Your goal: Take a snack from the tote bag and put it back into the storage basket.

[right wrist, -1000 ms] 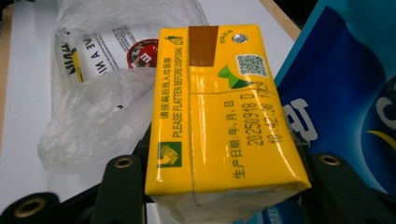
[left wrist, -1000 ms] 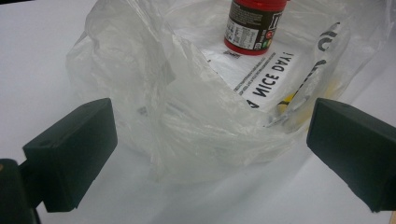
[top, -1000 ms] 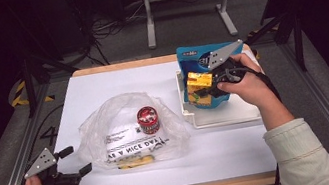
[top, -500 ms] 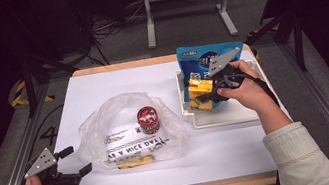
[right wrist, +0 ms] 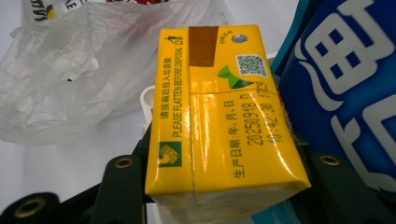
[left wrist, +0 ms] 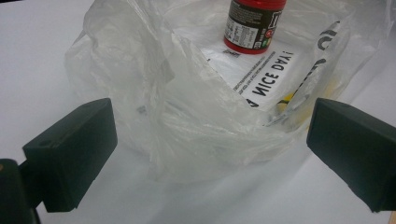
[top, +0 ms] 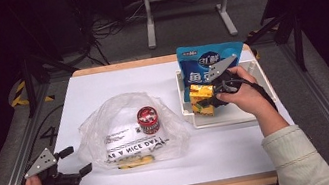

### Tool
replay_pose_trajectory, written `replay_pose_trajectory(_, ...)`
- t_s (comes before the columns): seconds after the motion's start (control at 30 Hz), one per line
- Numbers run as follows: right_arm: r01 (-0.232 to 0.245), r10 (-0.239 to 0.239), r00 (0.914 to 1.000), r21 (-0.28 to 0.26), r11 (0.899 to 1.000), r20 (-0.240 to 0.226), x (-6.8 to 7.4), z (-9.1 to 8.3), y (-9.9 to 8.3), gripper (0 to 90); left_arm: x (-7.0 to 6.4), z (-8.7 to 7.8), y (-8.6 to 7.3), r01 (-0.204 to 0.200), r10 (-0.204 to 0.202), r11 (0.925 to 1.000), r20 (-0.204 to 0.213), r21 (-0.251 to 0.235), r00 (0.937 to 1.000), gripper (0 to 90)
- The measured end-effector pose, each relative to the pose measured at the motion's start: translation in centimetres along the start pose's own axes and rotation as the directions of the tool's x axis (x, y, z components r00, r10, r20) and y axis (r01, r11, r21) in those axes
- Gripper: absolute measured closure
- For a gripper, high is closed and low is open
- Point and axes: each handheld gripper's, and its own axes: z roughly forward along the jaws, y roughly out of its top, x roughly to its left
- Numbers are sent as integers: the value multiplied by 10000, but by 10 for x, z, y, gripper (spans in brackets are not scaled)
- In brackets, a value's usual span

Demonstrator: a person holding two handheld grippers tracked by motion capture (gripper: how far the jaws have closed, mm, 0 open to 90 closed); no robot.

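Your right hand-held gripper [top: 208,98] has its jaws closed on the two sides of the yellow drink carton [top: 201,99], which sits in the white tray [top: 230,117] at the right side of the tabletop [top: 115,85]. In the right gripper view the carton [right wrist: 219,116] lies flat between the two black jaws, and the blue snack pouch [right wrist: 345,93] stands just beside it. In my judgement, you are at the step of taking the carton out of the tray so that it can go into the clear plastic bag [top: 130,128].

Your left hand-held gripper [top: 70,161] is wide open and holds nothing; it waits near the left edge of the bag. In the left gripper view the bag's crumpled rim [left wrist: 187,116] lies between the two spread jaws but does not touch them. A red jar [top: 147,119] already stands inside the bag.

The next move probably calls for a lift high enough to clear the tray wall, without knocking the pouch over. The left gripper should perhaps pinch the bag rim and hold the mouth open, because the thin film may fold shut.

The tabletop is white and smooth, with a wooden edge. Around it the room is dark, with a grey floor, cables and a metal stand [top: 185,3] behind.
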Motion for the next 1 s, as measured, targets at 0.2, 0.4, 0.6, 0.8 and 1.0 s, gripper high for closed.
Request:
replay_pose_trajectory(0.2,-166,168,9998,143,9998,-106,-2,9,-9,513,0,0,0,1,-1,10000,2,13,10000,22)
replay_pose_trajectory(0.4,-281,283,9995,131,9995,-140,-4,15,-16,513,0,0,0,-9,9,10000,-6,-8,10000,22)
replay_pose_trajectory(0.6,-294,298,9993,173,9994,-238,-5,22,-22,513,0,0,0,-17,17,10000,4,-3,10000,21)
replay_pose_trajectory(0.8,-316,320,9992,183,9993,-236,-6,27,-27,512,0,0,0,-19,19,10000,1,41,10000,21)
replay_pose_trajectory(1.0,-359,363,9990,144,9993,-259,-6,29,-28,512,0,0,0,9,-9,10000,4,45,10000,21)
